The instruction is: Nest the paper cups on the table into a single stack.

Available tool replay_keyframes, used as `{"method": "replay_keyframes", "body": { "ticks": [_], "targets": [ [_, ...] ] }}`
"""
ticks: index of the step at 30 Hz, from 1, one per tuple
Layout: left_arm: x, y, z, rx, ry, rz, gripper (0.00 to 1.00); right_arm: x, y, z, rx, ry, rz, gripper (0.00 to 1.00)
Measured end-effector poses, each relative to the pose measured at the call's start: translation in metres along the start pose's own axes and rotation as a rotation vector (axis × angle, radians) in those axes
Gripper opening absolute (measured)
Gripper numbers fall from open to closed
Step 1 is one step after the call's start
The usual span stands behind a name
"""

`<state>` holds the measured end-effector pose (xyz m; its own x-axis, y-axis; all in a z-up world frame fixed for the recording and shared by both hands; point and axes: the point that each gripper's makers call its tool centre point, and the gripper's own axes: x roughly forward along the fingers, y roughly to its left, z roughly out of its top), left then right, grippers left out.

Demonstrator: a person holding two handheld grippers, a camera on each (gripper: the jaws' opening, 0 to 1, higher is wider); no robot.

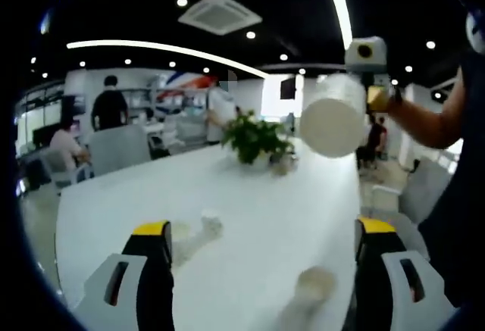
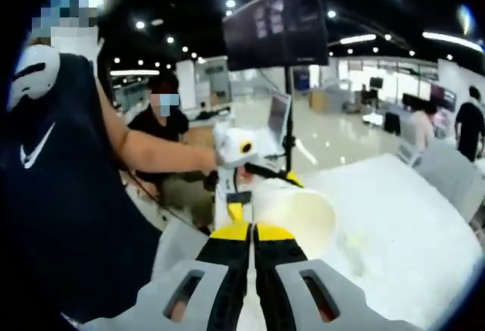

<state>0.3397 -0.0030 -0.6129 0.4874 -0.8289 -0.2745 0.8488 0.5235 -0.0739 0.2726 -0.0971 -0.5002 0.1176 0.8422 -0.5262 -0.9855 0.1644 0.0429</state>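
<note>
My right gripper [image 2: 252, 229] is shut on the wall of a white paper cup [image 2: 297, 213], whose open mouth faces away to the right. From the left gripper view that cup [image 1: 333, 115] hangs high over the table's right side, bottom toward me, with the right gripper [image 1: 369, 88] behind it. My left gripper [image 1: 264, 229] is wide open above the white table [image 1: 265, 179] with nothing between its jaws. Below it, a paper cup [image 1: 203, 229] lies on its side near the left jaw. Another cup [image 1: 314, 282] stands close to the right jaw; both are blurred. The left gripper [image 2: 258, 191] shows just behind the held cup.
A potted green plant [image 1: 258, 142] stands at the far middle of the table. Grey chairs [image 1: 117, 149] line the left side and people stand beyond. A person in a dark shirt [image 2: 68, 195] holds the grippers; a screen on a stand [image 2: 280, 24] rises behind.
</note>
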Motion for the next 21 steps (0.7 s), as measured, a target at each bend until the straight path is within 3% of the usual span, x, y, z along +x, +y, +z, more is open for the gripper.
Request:
{"method": "replay_keyframes", "body": {
  "ticks": [6, 12, 21],
  "targets": [
    [-0.002, 0.01, -0.013, -0.017, 0.015, 0.009, 0.98, 0.004, -0.004, -0.006, -0.052, 0.209, -0.006, 0.0],
    [-0.007, 0.019, -0.023, -0.02, 0.027, 0.036, 0.98, 0.005, -0.007, -0.011, -0.117, 0.458, -0.004, 0.0],
    [-0.016, 0.034, -0.043, -0.017, 0.052, 0.092, 0.98, 0.01, -0.009, -0.011, -0.191, 0.709, 0.008, 0.0]
  ]
}}
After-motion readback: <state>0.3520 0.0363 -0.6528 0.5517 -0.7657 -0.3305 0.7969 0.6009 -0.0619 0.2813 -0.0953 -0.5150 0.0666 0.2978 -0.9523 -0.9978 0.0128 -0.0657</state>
